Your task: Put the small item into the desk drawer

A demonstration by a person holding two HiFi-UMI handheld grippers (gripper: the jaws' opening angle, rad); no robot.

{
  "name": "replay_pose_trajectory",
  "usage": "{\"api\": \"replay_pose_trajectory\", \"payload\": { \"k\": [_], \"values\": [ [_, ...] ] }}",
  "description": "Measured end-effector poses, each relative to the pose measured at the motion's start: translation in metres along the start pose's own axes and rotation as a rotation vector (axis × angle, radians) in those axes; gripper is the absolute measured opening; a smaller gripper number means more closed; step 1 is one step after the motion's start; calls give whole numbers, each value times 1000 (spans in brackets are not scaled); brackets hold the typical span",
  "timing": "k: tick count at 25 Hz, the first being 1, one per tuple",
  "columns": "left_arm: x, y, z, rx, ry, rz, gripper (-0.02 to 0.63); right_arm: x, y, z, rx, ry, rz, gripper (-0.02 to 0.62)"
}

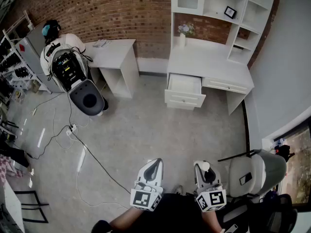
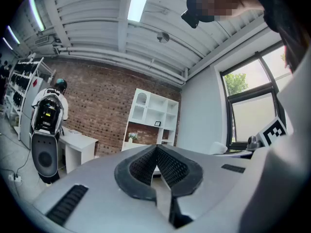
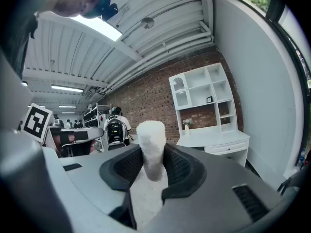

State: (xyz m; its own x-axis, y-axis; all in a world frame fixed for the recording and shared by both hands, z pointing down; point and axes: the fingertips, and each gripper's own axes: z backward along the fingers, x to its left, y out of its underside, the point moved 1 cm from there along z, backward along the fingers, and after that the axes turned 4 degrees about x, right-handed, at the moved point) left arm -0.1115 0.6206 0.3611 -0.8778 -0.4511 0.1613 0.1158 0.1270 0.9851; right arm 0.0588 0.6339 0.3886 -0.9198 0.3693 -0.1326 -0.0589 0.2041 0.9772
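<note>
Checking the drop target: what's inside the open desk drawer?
In the head view the drawer shows only a bare white bottom, no item visible. Its rear part sits under the desk top, so that is hidden.

Left gripper (image 1: 154, 164) level, fingers (image 2: 138, 168) together; right gripper (image 1: 205, 169) fingers (image 3: 183, 171) clamp the small item (image 3: 151, 142).
</note>
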Motion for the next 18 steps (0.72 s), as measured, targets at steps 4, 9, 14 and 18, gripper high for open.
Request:
{"api": "replay_pose_trajectory", "payload": {
  "k": [4, 9, 14, 18],
  "values": [
    [2, -1, 2, 1, 1, 4, 25, 2, 0, -1, 6, 0, -1, 144],
    [5, -2, 1, -1, 2, 7, 25, 5, -1, -5, 7, -1, 0, 144],
    [10, -3, 4, 5, 10, 11, 25, 11, -2, -6, 6, 4, -8, 144],
    [17, -2, 6, 9, 17, 15, 25, 16, -2, -8, 1, 10, -37, 144]
  ]
}}
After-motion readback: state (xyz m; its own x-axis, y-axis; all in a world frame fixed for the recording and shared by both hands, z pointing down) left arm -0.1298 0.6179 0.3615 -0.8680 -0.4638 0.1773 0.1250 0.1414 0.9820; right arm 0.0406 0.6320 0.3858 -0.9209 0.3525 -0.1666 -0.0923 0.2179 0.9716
